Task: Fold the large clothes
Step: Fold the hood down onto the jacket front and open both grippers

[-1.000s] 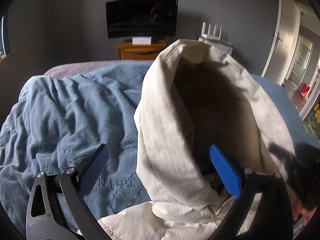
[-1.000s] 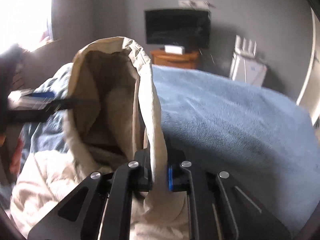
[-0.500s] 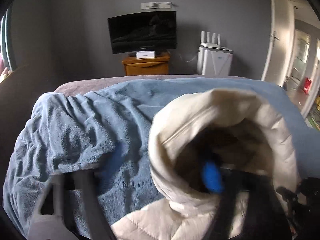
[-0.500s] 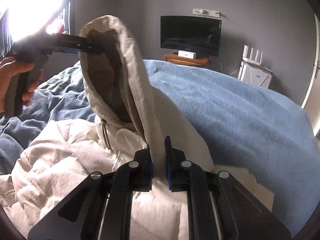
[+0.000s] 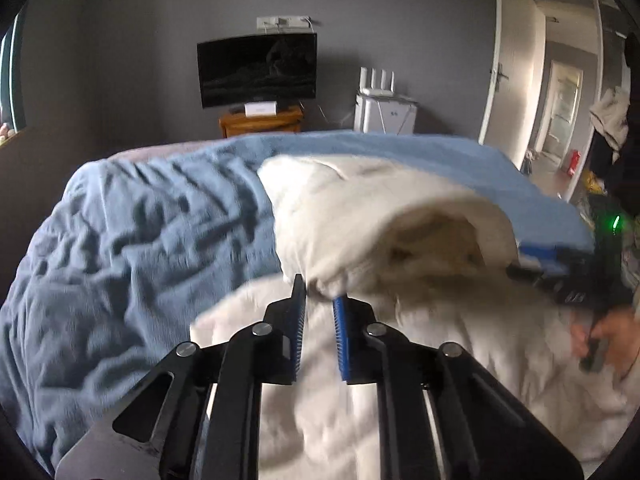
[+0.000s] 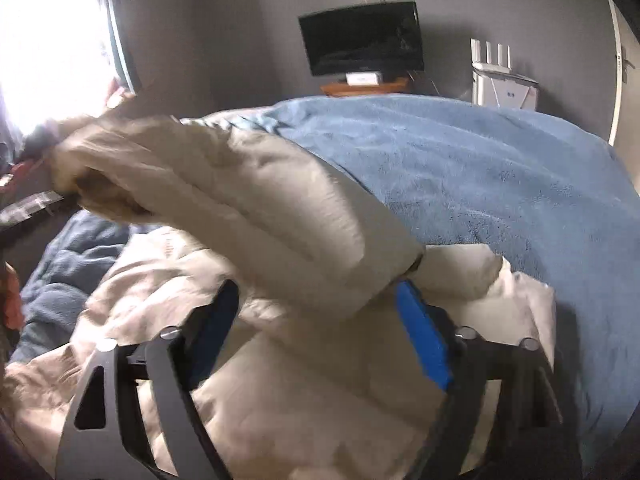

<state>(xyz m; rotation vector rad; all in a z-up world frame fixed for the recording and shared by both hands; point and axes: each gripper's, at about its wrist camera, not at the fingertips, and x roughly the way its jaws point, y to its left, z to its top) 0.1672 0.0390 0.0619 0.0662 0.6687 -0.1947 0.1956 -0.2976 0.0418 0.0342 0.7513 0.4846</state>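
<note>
A cream puffer jacket (image 5: 440, 360) lies on a blue blanket (image 5: 140, 260) spread over the bed. Its hood (image 5: 380, 216) is pulled over sideways, with the opening facing me. My left gripper (image 5: 318, 292) is closing, and its tips pinch the hood's lower rim. In the right wrist view the hood (image 6: 260, 200) stretches away to the left. My right gripper (image 6: 316, 292) is opening wide, and the hood's fabric lies loose between its blue pads (image 6: 424, 340) without being pressed. The right gripper (image 5: 560, 272) and the hand holding it also show at the right edge of the left wrist view.
Beyond the bed's far edge stand a dark TV (image 5: 258, 70) on a wooden stand (image 5: 260, 120) and a white unit (image 5: 384, 110) against the grey wall. An open door (image 5: 516, 80) is at the right. A bright window (image 6: 48, 52) is at the left.
The left gripper went from wide open to almost shut on the hood's rim and swung across. The hood dropped from upright to lying sideways. The right gripper let go of the hood edge and opened.
</note>
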